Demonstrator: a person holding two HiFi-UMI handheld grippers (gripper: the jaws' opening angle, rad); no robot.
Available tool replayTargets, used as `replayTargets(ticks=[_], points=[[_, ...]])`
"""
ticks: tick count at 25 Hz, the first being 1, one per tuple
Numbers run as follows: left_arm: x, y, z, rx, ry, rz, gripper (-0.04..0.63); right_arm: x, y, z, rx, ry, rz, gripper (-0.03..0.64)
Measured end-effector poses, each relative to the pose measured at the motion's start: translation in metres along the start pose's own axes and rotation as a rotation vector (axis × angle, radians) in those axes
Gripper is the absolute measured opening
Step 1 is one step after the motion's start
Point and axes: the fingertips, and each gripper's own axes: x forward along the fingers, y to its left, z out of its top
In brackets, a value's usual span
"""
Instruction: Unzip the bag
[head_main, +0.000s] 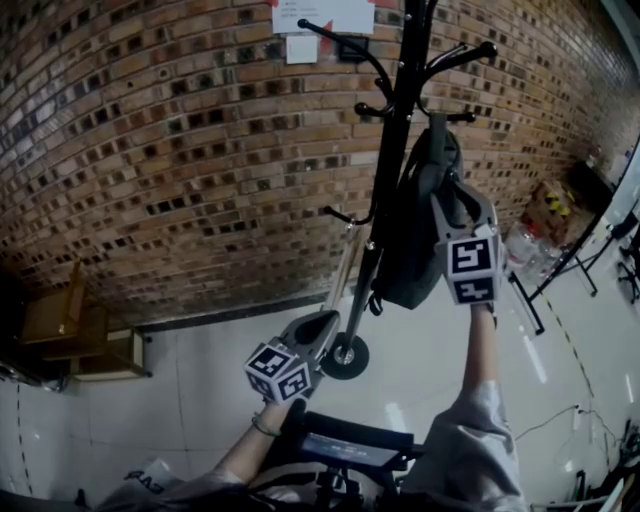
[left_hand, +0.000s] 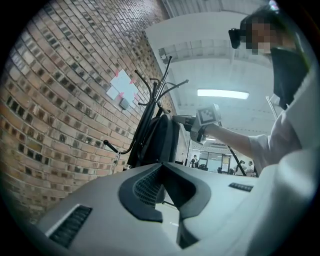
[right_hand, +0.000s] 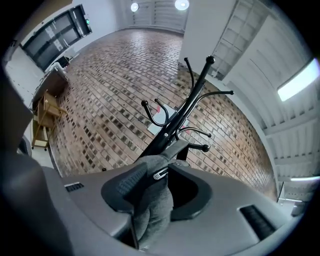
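Observation:
A dark grey bag (head_main: 415, 235) hangs from a black coat rack (head_main: 395, 130) in front of a brick wall. My right gripper (head_main: 462, 195) is raised against the bag's right side. In the right gripper view, a fold of the bag (right_hand: 152, 205) runs up between the jaws of that gripper (right_hand: 162, 182). It lies against the left pad, with a gap on the right. A metal zipper pull (right_hand: 160, 174) shows at the top of the fold. My left gripper (head_main: 325, 325) hangs low and apart from the bag. Its jaws (left_hand: 167, 175) are open and empty.
A scooter wheel (head_main: 345, 357) stands at the rack's foot, close to my left gripper. Wooden furniture (head_main: 70, 320) sits by the wall at the left. Water bottles (head_main: 525, 250) and a black stand (head_main: 560, 270) are at the right. Papers (head_main: 325, 15) hang on the wall.

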Motion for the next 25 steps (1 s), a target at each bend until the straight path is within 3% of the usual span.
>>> replayTargets(ticks=[8, 17, 25], points=[[0.001, 0.013, 0.002, -0.018, -0.016, 0.020, 0.008, 0.004, -0.004, -0.002, -0.043, -0.020, -0.002, 0.138], [0.006, 0.014, 0.002, -0.024, -0.012, 0.007, 0.008, -0.010, -0.014, 0.005, -0.002, -0.088, -0.060, 0.006], [0.006, 0.015, -0.003, -0.036, -0.001, 0.009, 0.008, -0.003, -0.024, -0.001, -0.039, -0.041, -0.023, -0.003]])
